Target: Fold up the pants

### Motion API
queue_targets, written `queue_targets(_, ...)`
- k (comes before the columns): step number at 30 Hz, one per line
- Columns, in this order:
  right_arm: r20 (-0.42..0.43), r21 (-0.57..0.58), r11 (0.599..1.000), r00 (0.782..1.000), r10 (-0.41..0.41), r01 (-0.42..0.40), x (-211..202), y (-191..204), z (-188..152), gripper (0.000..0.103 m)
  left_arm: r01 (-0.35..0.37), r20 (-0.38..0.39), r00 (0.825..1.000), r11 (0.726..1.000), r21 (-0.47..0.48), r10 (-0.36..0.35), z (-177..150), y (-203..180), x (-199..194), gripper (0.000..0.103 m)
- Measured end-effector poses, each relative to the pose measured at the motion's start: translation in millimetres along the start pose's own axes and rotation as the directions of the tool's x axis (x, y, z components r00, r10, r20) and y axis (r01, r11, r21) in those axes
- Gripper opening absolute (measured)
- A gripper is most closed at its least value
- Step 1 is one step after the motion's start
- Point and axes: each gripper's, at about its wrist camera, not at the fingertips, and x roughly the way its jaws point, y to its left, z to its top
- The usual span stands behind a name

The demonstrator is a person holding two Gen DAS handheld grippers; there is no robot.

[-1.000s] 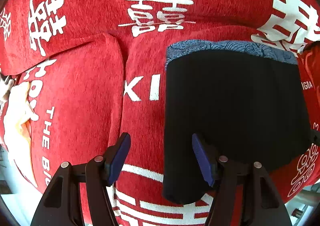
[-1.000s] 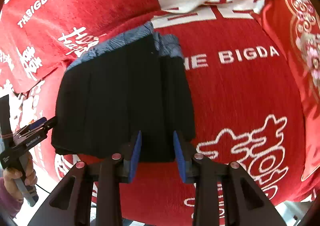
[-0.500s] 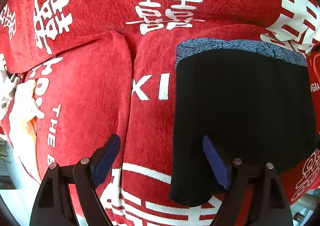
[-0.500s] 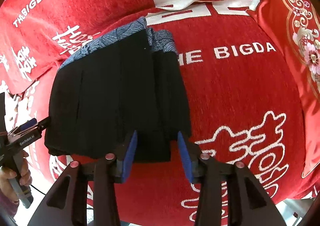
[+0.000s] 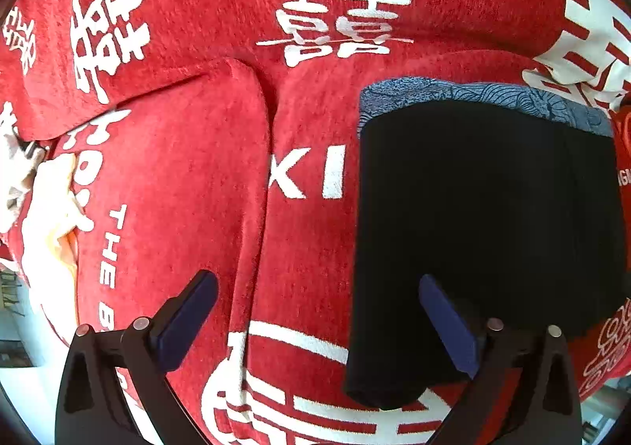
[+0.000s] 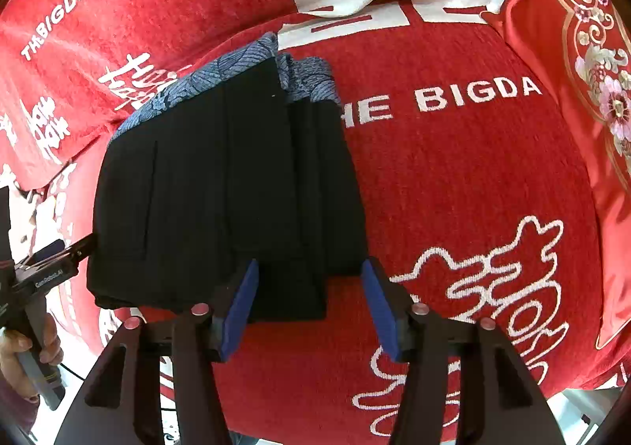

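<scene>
The folded black pants [image 5: 485, 216] lie flat on the red sofa seat, with the blue patterned waistband [image 5: 473, 94] at the far edge. My left gripper [image 5: 317, 283] hovers over their near left corner. Its jaws are opening very wide, and its pads touch no cloth. In the right wrist view the pants [image 6: 221, 188] sit left of centre. My right gripper [image 6: 309, 287] points down over their near edge. Its jaws are opening too; the cloth's edge shows between the blue pads, which do not press on it. The left gripper [image 6: 43, 275] shows at the far left, held by a hand [image 6: 19, 350].
The red sofa cover [image 5: 165, 185] with white lettering has a seam between two seat cushions [image 5: 256, 208]. A red embroidered pillow [image 6: 591, 90] stands at the right. A cream-coloured cloth [image 5: 51, 232] lies at the sofa's left end. The seat's front edge runs just below both grippers.
The jaws of both grippers have spread apart, the left far more than the right. The pants have stayed where they lay, and neither hand has shifted.
</scene>
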Motion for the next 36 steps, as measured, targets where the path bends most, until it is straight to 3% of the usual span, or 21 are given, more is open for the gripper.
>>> queue_targets(18,-0.030,0.040,0.997,0.997,0.067,-0.066,-6.2,-13.2,15.9,0.063,0.071,-0.044,0.997,0.997,0.004,-0.071,14.4,0.6,0.0,0.102)
queue_targets(28,-0.022,0.069,0.988,0.990,0.139,-0.138,-7.5,-23.9,26.7,0.078,0.123,-0.060,0.991,0.992,0.002,-0.123,24.3,-5.6,1.9,0.102)
queue_targets(36,-0.039,0.068,0.981,0.982,0.183,-0.180,-0.1,-25.3,35.8,0.078,0.130,-0.065,0.990,0.991,0.017,-0.129,30.8,-10.7,5.4,0.102)
